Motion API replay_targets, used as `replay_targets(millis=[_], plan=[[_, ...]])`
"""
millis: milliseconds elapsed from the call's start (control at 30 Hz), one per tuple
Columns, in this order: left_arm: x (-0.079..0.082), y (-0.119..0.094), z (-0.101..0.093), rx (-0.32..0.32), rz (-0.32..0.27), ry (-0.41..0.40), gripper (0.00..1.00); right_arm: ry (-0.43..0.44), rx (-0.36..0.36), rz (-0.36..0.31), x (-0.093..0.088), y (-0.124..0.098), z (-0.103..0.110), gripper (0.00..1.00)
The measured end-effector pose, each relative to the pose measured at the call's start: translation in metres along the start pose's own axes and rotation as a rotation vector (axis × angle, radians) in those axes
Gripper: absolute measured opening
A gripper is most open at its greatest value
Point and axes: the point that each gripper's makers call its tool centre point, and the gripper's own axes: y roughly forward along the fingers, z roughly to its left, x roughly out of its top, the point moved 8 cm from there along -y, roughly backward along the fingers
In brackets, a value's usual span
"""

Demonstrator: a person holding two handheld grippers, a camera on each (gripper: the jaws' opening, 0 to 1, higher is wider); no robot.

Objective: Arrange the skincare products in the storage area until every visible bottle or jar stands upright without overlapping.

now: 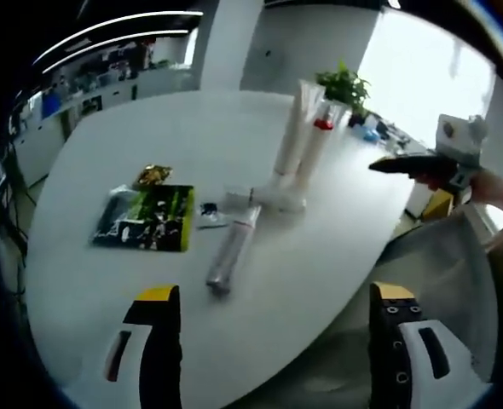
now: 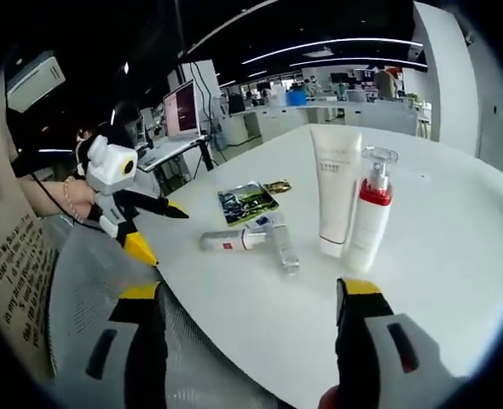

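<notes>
**Desk inspection: two containers upright, two tubes lying flat, both tongs wide and empty**

The labels on the skincare products cannot be read in either view. A faint line of print is seen near the top of the tall white tube (image 2: pixel 334 198), but no words can be made out. A red patch is noted on the lying white tube (image 2: pixel 234 241); its wording is too small to tell. Lines of black print are seen on a pale surface at the left edge of the right gripper view, cut off and distorted, so that no whole word can be given.

The tall white tube is found standing cap-down near the middle of the white desk (image 2: pixel 456 247). The pump bottle (image 2: pixel 369 215), white with a red collar and a clear cap, stands upright just beside it; whether the two touch cannot be told. The lying white tube rests on its side nearer the desk edge, and the silvery tube (image 1: pixel 233 250) lies flat with one end meeting it. A small item with a dark patch beside them is blurred and cannot be identified.

A dark printed packet (image 1: pixel 147 217) lies flat, apart from the tubes, with a small gold wrapper (image 1: pixel 152 175) at its far corner. A potted plant (image 1: pixel 344 88) stands at the far desk edge.

The left tongs (image 1: pixel 277 311) are held wide apart above the near desk edge, with nothing between the jaws. The right tongs (image 2: pixel 251 298) are likewise spread wide and hold nothing.
</notes>
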Motion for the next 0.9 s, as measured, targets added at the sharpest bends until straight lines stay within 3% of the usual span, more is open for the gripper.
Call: replay_targets(millis=[300,900], plan=[[0.002,0.007,0.0,-0.022,0.003,-0.009,0.87,-0.05,0.038,0.014,0.015,0.028,-0.009,0.75],[-0.005,0.016,0.012,-0.028,0.041,-0.043,0.86,-0.074,0.065,0.079,0.018,0.091,-0.025,0.53]])
